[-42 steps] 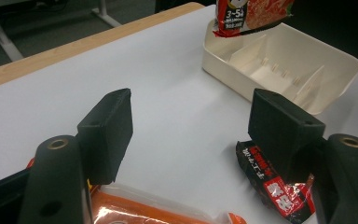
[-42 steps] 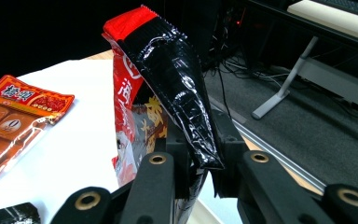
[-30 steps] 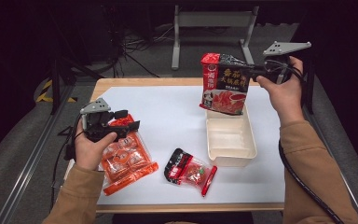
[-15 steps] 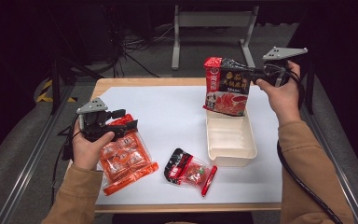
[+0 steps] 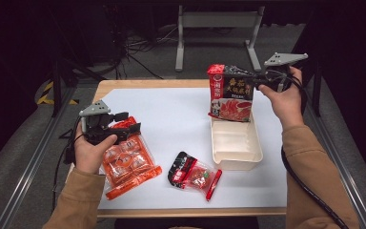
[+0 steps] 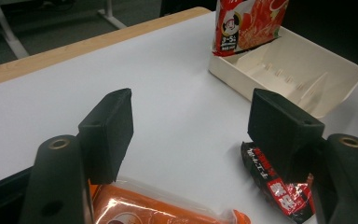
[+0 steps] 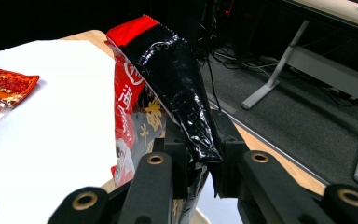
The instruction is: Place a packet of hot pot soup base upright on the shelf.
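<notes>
Two grippers, one load.
My right gripper (image 5: 252,82) pinches the red-black packet (image 5: 230,93) at upper right, seemingly above the tray (image 5: 236,145); my left gripper (image 5: 126,125) gapes empty.

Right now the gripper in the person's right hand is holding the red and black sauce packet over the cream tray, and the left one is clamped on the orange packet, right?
Not quite. The right gripper does hold the red and black packet over the cream tray, but the left gripper is clamped on nothing: the left gripper view shows its jaws apart, the orange packet lying below them.

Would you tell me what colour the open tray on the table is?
Cream-white tray, clearest in the high view.
</notes>
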Demonstrator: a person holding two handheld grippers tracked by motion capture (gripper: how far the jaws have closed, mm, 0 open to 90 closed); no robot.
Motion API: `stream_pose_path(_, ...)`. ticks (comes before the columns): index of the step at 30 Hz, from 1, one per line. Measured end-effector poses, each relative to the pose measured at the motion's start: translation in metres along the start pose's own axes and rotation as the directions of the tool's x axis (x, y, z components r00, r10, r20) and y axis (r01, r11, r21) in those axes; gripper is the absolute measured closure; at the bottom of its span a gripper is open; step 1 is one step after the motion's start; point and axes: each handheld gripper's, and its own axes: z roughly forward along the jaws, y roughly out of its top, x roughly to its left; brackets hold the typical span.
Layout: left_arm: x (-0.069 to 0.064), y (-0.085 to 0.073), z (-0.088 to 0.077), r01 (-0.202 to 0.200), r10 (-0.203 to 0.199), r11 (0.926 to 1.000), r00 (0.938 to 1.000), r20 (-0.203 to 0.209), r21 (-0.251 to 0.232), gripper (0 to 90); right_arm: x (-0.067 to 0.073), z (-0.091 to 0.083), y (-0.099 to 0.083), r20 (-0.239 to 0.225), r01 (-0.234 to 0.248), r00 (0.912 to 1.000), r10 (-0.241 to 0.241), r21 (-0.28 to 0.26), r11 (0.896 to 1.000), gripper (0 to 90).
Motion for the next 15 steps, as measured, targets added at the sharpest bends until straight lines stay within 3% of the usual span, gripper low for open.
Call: stream_pose_path(15, -0.001, -0.001, 0.003, 0.007, -0.007, 0.9999, 1.0000, 0.004, 0.008, 31.6, 0.000, -0.001, -0.011, -0.021, -0.013, 0.9997, 0.013, -0.017, 1.000, 77.9)
